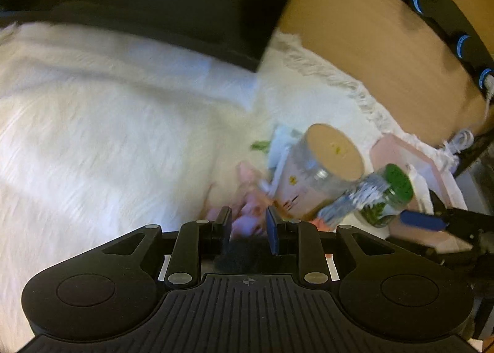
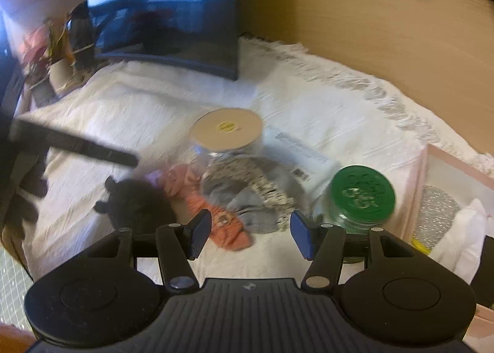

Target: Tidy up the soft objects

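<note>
A pile of small soft cloths lies on the white blanket (image 2: 129,112): a black fuzzy one (image 2: 136,198), a pink one (image 2: 180,178), an orange one (image 2: 225,226) and a grey patterned one (image 2: 253,195). My right gripper (image 2: 250,234) is open just above the orange and grey cloths. My left gripper (image 1: 248,225) hangs low over the black cloth (image 1: 244,255) and the pink cloth (image 1: 247,223), jaws narrowly apart; the black cloth sits between them at their base. The left wrist view is blurred.
A clear jar with a tan lid (image 2: 227,130) stands behind the pile; a green-lidded jar (image 2: 361,195) stands to its right. A pink box (image 2: 432,168) with white packing sits far right. A dark monitor (image 2: 166,13) and a wooden wall (image 2: 370,29) are behind.
</note>
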The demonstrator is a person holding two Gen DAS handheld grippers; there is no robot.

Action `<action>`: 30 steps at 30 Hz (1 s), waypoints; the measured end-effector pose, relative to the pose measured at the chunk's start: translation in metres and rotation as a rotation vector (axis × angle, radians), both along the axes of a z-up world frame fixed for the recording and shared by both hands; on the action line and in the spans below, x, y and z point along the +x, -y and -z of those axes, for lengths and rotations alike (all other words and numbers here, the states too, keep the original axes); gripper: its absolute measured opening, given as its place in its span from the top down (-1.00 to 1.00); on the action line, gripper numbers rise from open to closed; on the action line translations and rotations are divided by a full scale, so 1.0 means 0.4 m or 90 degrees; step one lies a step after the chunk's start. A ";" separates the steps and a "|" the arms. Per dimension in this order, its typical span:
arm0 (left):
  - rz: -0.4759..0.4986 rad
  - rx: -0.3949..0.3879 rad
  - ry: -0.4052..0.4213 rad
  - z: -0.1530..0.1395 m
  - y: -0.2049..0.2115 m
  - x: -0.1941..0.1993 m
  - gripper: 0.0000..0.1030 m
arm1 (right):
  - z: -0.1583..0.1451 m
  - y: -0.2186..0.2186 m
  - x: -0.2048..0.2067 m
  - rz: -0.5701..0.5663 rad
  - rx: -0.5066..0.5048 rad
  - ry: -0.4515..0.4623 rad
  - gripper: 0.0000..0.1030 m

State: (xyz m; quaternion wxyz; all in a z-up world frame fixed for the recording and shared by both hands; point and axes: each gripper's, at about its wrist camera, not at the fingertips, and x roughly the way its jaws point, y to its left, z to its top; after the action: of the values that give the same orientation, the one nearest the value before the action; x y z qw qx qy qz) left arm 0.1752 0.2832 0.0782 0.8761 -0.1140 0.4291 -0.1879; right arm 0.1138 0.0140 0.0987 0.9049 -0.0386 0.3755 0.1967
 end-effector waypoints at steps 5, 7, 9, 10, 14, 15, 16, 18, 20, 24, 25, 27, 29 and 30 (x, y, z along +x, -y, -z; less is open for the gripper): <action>0.092 0.065 -0.025 0.036 0.086 0.075 0.49 | 0.012 -0.017 -0.006 -0.013 -0.015 -0.011 -0.10; 0.112 0.134 -0.023 0.063 0.124 0.092 0.48 | 0.016 -0.018 -0.009 -0.017 -0.020 -0.014 -0.10; 0.127 0.188 -0.026 0.086 0.148 0.105 0.48 | 0.023 -0.017 -0.016 -0.020 -0.024 -0.021 -0.10; 0.136 0.203 -0.029 0.099 0.155 0.110 0.43 | 0.027 -0.015 -0.017 -0.021 -0.027 -0.025 -0.10; 0.138 0.206 -0.025 0.122 0.152 0.125 0.23 | 0.046 -0.011 -0.030 -0.021 -0.038 -0.033 -0.10; 0.140 0.199 -0.029 0.127 0.151 0.127 0.14 | 0.049 -0.010 -0.032 -0.021 -0.041 -0.033 -0.10; 0.148 0.195 -0.037 0.131 0.150 0.133 0.09 | 0.051 -0.010 -0.031 -0.021 -0.045 -0.033 -0.10; 0.157 0.187 -0.039 0.137 0.144 0.137 0.01 | 0.049 -0.012 -0.027 -0.019 -0.052 -0.030 -0.10; 0.147 0.170 -0.044 0.138 0.133 0.142 0.02 | 0.035 -0.018 -0.018 -0.016 -0.057 -0.021 -0.10; 0.138 0.140 -0.036 0.136 0.100 0.136 0.69 | -0.019 -0.053 -0.001 -0.033 -0.058 0.015 -0.10; 0.125 0.105 -0.035 0.126 0.080 0.129 0.71 | -0.033 -0.067 0.005 -0.041 -0.060 0.022 -0.10; 0.088 0.081 0.000 0.096 0.037 0.111 0.78 | -0.063 -0.098 0.017 -0.061 -0.068 0.039 -0.10; 0.066 0.067 0.050 0.052 -0.008 0.086 0.78 | -0.094 -0.131 0.031 -0.083 -0.081 0.059 -0.10; 0.051 0.058 0.070 0.030 -0.037 0.078 0.78 | -0.107 -0.150 0.039 -0.093 -0.087 0.066 -0.10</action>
State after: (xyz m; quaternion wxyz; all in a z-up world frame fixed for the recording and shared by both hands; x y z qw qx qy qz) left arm 0.2065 0.2981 0.0662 0.8945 -0.0462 0.3927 -0.2087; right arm 0.1296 0.0740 0.1414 0.9016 -0.1375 0.3368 0.2343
